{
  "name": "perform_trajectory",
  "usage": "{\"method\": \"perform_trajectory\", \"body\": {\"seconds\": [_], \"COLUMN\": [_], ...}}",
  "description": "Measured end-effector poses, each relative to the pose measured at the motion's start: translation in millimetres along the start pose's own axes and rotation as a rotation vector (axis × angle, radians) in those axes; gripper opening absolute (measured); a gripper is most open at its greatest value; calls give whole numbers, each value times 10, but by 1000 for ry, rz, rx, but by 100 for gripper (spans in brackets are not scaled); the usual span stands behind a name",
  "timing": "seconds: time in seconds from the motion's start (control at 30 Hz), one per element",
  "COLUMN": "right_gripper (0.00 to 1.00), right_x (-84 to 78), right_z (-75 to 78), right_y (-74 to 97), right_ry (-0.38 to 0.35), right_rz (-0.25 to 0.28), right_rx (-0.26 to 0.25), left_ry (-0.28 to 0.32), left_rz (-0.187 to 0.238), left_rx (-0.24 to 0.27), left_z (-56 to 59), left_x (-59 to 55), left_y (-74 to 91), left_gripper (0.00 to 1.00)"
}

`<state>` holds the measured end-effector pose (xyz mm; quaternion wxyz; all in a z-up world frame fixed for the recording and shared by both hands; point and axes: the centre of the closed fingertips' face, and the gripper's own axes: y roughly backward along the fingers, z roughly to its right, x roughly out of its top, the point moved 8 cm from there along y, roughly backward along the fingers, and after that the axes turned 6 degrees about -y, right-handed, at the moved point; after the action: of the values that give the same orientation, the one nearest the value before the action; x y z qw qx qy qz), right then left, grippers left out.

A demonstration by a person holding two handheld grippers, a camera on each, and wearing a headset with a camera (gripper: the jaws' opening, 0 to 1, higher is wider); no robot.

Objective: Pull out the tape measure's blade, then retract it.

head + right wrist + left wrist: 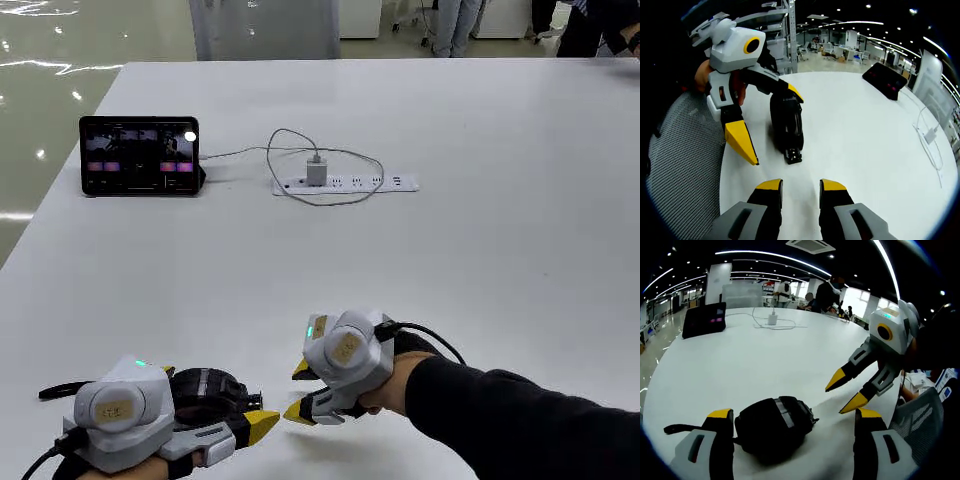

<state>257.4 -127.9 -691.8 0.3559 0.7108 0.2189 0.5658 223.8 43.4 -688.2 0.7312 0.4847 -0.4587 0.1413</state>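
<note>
A black tape measure (205, 392) lies on the white table (450, 250) near its front edge, its blade not drawn out and its wrist strap (62, 389) trailing left. My left gripper (240, 408) is open, its yellow-tipped jaws standing on either side of the case. In the left gripper view the tape measure (775, 427) sits between the wide-apart fingers (720, 416). My right gripper (298, 392) is open and holds nothing, pointing at the case from the right, a short gap away. The right gripper view shows the tape measure (787, 122) ahead of its fingertips (770, 187).
A tablet (140, 155) stands at the back left of the table. A white power strip (345, 183) with a charger and looped cable lies beside it. A mesh chair (680, 165) is by the table's near edge. People stand beyond the far end.
</note>
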Motion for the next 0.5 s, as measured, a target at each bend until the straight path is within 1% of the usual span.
{"method": "perform_trajectory", "body": {"seconds": [0.1, 0.17, 0.2, 0.23, 0.27, 0.33, 0.4, 0.43, 0.5], "right_gripper": [28, 28, 28, 29, 30, 31, 31, 33, 35], "right_x": [-39, -73, -92, -110, -143, -211, -273, -312, -374], "right_z": [10, 10, 10, 10, 14, 22, 27, 24, 16], "right_y": [86, 156, 183, 206, 244, 297, 339, 374, 434], "right_ry": [-38, -54, -60, -67, -76, -92, -119, -140, -158], "right_rz": [30, 51, 58, 64, 71, 78, 84, 92, 102], "right_rx": [-17, -30, -34, -40, -48, -66, -81, -90, -102], "left_ry": [-22, -65, -69, -69, -65, -29, -43, -56, -63], "left_rz": [-13, -19, -7, 16, 22, -11, 23, 19, -5], "left_rx": [-15, -14, -30, -41, -49, -85, -87, -87, -98], "left_z": [-13, -43, -42, -44, -56, -71, -96, -108, -128], "left_x": [-15, -18, -10, 8, 18, -9, 7, 10, -1], "left_y": [24, 50, 62, 73, 96, 116, 146, 163, 188], "left_gripper": [99, 99, 99, 99, 99, 99, 99, 99, 99]}}
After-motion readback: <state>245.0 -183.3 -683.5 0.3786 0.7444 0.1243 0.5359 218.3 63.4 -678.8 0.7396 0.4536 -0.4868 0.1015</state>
